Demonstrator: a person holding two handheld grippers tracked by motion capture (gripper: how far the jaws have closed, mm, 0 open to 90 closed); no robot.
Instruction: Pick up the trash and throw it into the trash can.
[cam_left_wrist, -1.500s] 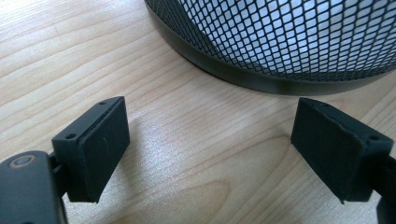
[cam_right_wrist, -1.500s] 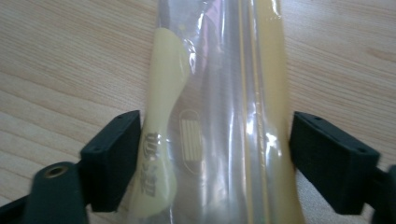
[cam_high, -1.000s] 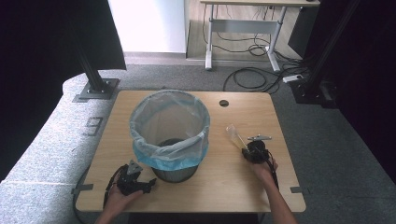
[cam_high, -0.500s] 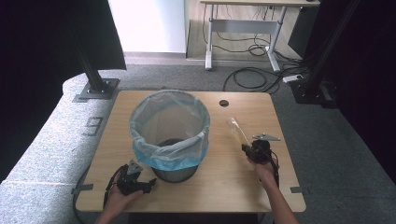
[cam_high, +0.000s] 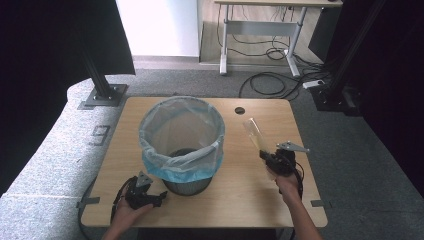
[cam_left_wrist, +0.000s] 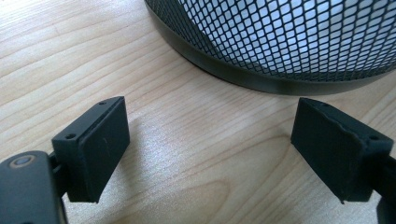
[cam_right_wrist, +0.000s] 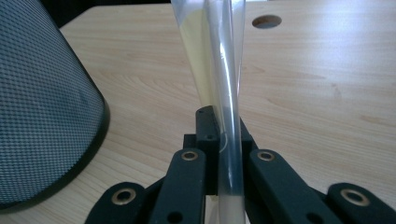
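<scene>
Left gripper (cam_left_wrist: 205, 149) agape, right gripper (cam_right_wrist: 224, 140) clamped.

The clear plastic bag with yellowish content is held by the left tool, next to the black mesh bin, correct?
Not quite: the right tool holds the clear plastic bag with yellowish content, shut on it in the right gripper view, beside the black mesh bin.

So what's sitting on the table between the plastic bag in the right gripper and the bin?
Nothing: in the high view, only bare table lies between the plastic bag held by the right gripper and the bin.

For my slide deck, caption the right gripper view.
Right gripper clamps a clear plastic bag beside the mesh bin.
</scene>
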